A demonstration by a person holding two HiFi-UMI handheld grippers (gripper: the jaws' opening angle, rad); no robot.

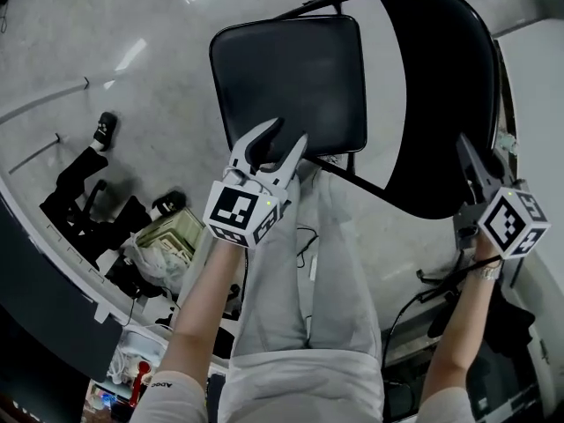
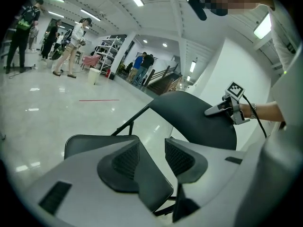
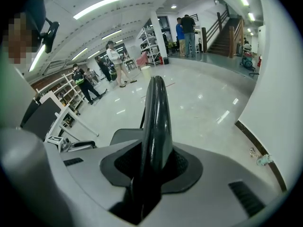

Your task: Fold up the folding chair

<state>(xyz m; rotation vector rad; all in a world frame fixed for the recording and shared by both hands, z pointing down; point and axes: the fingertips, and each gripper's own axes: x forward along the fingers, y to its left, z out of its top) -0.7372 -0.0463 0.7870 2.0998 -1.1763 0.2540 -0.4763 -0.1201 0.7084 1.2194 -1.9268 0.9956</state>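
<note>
The black folding chair stands open in front of me, its seat towards the left and its curved backrest to the right. My left gripper hovers at the seat's near edge, jaws apart with nothing between them. In the left gripper view the gripper shows floor in the gap, with the seat beyond and to the left. My right gripper is shut on the backrest's edge. In the right gripper view the backrest runs straight up out of the closed jaws, and the pads press on it.
The person's legs in grey trousers stand just behind the chair. Bags and dark clutter lie at the lower left, and cables at the lower right. A white wall stands close to the right. People and shelving are far off.
</note>
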